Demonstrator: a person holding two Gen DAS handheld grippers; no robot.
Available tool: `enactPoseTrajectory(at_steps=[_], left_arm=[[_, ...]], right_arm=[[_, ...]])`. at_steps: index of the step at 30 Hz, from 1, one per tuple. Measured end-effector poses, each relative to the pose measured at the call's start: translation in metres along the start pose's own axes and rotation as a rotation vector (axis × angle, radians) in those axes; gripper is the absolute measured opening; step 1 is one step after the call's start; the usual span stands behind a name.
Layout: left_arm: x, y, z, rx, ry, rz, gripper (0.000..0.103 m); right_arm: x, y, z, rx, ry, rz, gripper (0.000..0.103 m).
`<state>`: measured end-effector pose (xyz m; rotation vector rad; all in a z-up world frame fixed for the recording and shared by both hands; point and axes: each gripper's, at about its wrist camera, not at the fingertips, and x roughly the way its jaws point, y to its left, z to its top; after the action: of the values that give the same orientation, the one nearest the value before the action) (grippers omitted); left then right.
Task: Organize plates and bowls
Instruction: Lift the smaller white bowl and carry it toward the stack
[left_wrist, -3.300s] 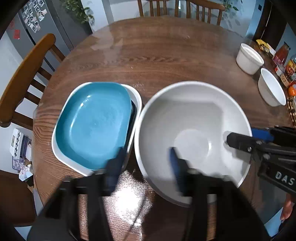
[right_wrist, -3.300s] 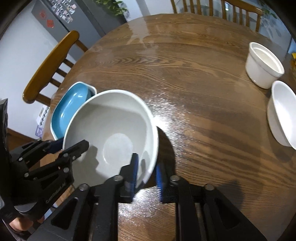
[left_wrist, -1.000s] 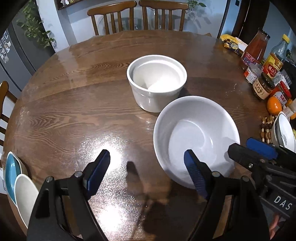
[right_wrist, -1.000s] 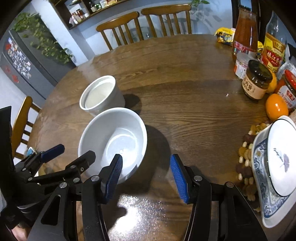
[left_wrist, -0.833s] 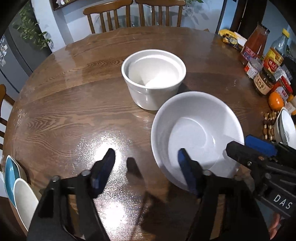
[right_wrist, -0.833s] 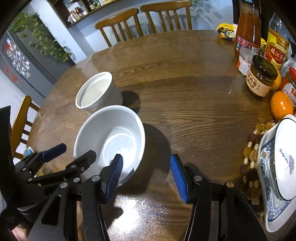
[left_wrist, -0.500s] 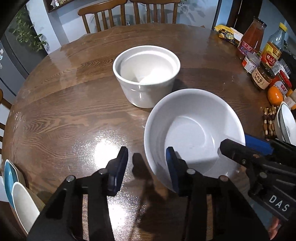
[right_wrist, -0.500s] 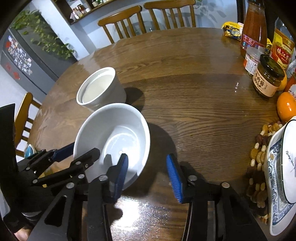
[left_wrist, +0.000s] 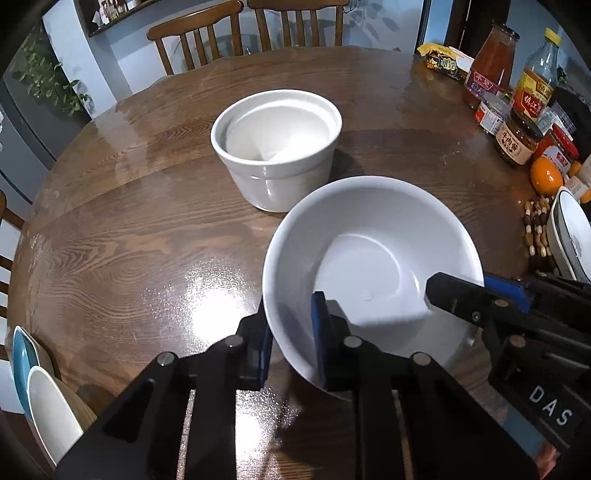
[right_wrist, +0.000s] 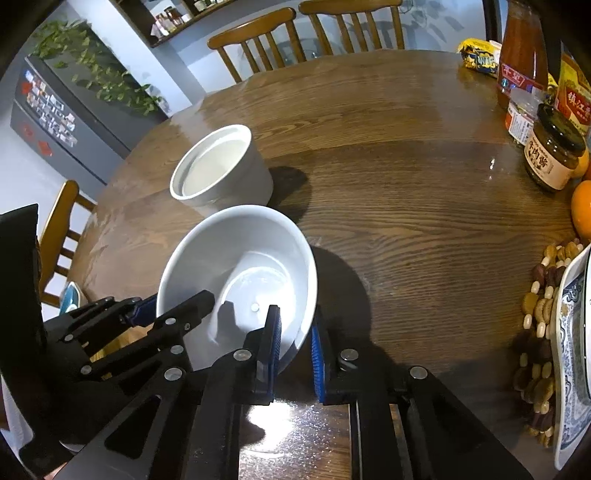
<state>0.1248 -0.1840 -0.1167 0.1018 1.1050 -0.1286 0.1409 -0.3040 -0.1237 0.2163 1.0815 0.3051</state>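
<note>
Glazed white ceramic bowl (left_wrist: 373, 254), near the round wooden table's (left_wrist: 147, 229) near edge: rigid, slippery, breakable. My left gripper (left_wrist: 291, 332) and right gripper (right_wrist: 295, 343) have just closed, clamping opposite rim walls.

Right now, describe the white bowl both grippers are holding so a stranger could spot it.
On the round wooden table, look near the front edge. The wide, shallow white bowl sits just in front of a taller, straight-sided white pot; it alone has blue-padded fingers clamped over its rim on two sides.
</note>
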Motion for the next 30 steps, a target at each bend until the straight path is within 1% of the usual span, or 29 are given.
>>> enactPoseTrajectory(at_steps=[7, 23, 30], left_arm=[[-0.011, -0.001, -0.003, 0.009, -0.028, 0.014, 0.017], [-0.072, 0.010, -0.027, -0.001, -0.149, 0.040, 0.018], [-0.088, 0.015, -0.040, -0.009, -0.170, 0.053, 0.018]], right_arm=[[-0.011, 0.002, -0.004, -0.002, -0.024, 0.014, 0.017], [-0.047, 0.029, -0.027, -0.051, -0.102, 0.051, 0.017], [-0.056, 0.040, -0.037, -0.081, -0.120, 0.069, 0.017]])
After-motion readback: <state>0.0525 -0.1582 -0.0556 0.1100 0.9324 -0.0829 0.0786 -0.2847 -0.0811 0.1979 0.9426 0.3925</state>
